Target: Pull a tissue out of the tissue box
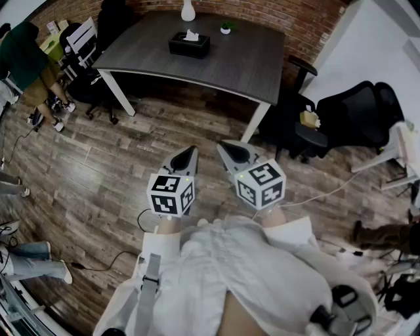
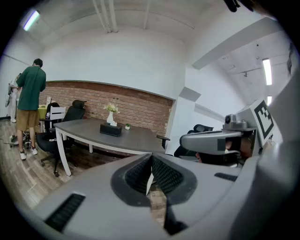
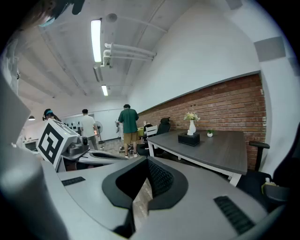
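A black tissue box (image 1: 189, 44) with a white tissue sticking out of its top stands on the far part of a grey table (image 1: 249, 65). It also shows small in the left gripper view as the tissue box (image 2: 110, 130) and in the right gripper view as the tissue box (image 3: 188, 138). Both grippers are held side by side over the wooden floor, well short of the table. My left gripper (image 1: 189, 154) is shut with nothing in it. My right gripper (image 1: 226, 148) is likewise shut and empty.
A white vase (image 1: 188, 10) and a small potted plant (image 1: 226, 27) stand behind the box. Black office chairs (image 1: 357, 115) sit right of the table, others at its left end. A person in a green top (image 1: 20, 56) stands at the far left. Cables lie on the floor.
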A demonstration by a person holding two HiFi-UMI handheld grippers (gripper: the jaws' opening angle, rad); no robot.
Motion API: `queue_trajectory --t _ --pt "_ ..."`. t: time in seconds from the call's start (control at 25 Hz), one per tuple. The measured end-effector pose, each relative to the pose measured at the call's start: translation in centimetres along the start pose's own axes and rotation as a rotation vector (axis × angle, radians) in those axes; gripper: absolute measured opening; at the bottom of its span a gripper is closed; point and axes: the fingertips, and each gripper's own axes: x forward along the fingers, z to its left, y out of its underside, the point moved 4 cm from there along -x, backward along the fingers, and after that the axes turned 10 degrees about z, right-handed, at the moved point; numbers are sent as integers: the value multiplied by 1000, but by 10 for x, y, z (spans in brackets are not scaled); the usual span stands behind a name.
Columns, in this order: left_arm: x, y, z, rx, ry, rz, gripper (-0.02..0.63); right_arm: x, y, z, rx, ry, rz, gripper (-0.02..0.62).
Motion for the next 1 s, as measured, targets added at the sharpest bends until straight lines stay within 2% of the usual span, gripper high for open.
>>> queue_trajectory --t 0.36,0.64,0.72,0.88,1.0 --pt "9 7 -9 9 1 49 6 -8 12 -9 23 22 21 3" --pt "9 10 -17 3 4 52 6 -12 18 -9 32 -1 29 3" --pt "8 8 -18 13 10 33 6 -13 18 -6 30 -13 18 3" --pt "6 -6 -25 84 72 -37 6 -16 20 -1 46 -79 -27 3" --pt "3 -7 -30 55 83 -68 6 -22 23 -6 55 -92 -53 3"
